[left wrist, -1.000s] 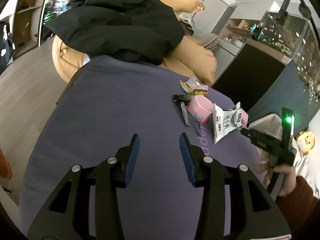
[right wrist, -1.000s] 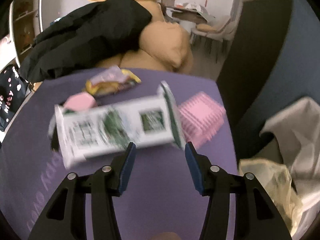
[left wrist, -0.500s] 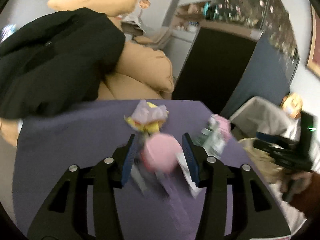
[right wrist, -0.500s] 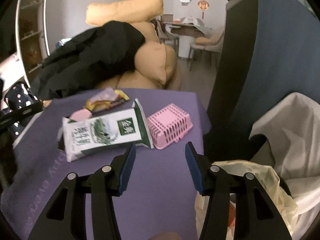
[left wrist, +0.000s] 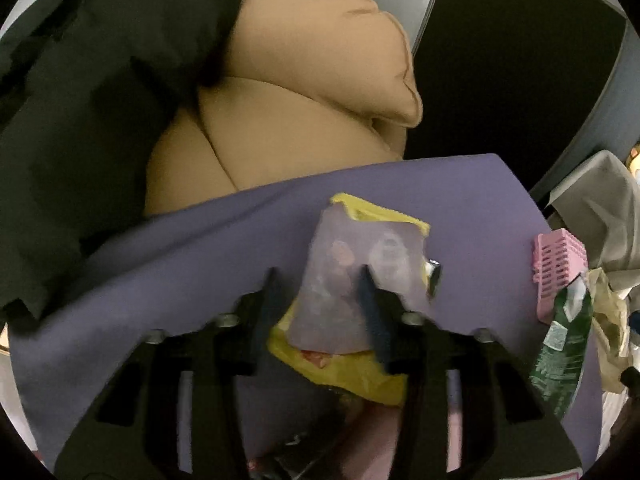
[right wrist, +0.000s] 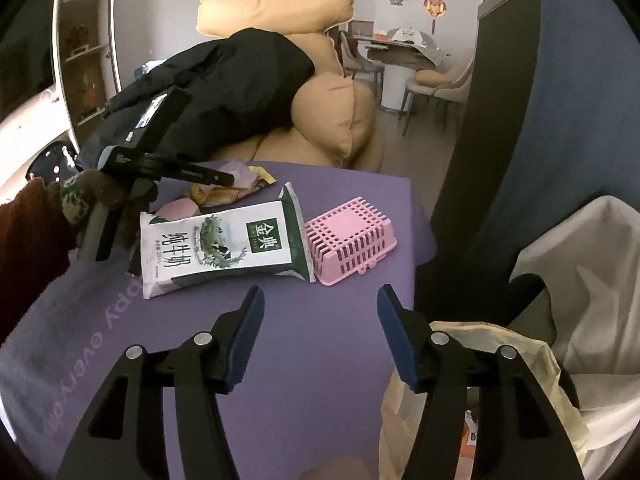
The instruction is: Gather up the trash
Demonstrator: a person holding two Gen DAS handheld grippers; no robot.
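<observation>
I see a pale lilac wrapper (left wrist: 352, 280) lying crumpled over a yellow wrapper (left wrist: 348, 372), both near the far edge of the counter. A white-and-green milk pouch (right wrist: 224, 246), flattened, lies on its side near the counter's right edge, printed face up, its sealed end touching an overturned pink slotted basket (right wrist: 348, 236). A small pink item (right wrist: 178, 210) sits just behind the pouch.

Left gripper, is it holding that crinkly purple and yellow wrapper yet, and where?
Not clearly. The left gripper has its open fingers on either side of the near half of the wrapper, not yet squeezing it. The right gripper holds nothing.
</observation>
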